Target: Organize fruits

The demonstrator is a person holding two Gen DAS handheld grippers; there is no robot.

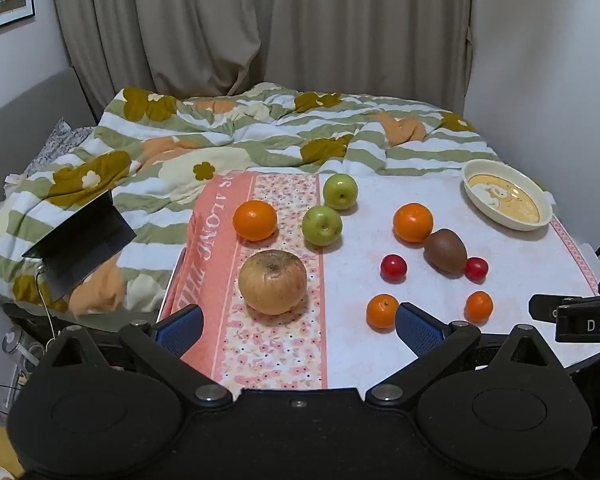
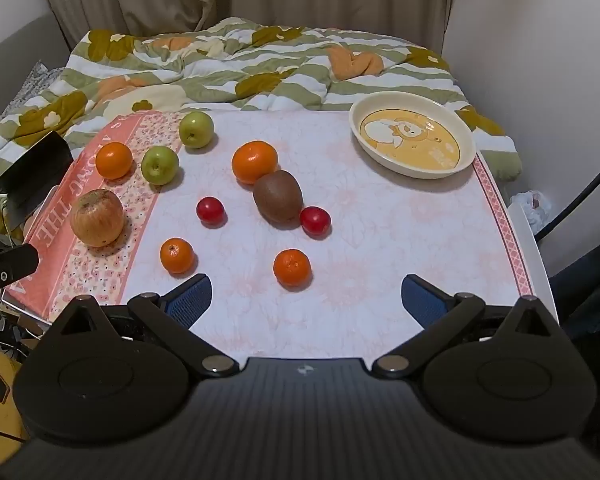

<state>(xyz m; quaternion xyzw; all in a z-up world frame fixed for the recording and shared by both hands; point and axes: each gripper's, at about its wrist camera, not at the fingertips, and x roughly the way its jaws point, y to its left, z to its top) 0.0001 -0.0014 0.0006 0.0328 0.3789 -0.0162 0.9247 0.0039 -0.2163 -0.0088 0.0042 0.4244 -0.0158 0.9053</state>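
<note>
Hovering at the near table edge, the left gripper (image 1: 298, 324) is spread wide and empty, seemingly lined up with the dull, rounded apple (image 1: 272, 281) on the floral cloth (image 1: 274, 354).

From the right wrist, the right gripper (image 2: 306, 300) likewise gapes empty near a small glossy mandarin (image 2: 292, 268); the smooth shallow bowl (image 2: 414, 138), far right, holds no fruit.

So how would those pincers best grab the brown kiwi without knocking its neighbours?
Grip the kiwi across its narrow middle, coming down from above with the open right gripper. It lies on its side, with an orange touching its far end and a red cherry tomato at its near right end. Its long flanks look freer, so fingers should probably close there.
</note>
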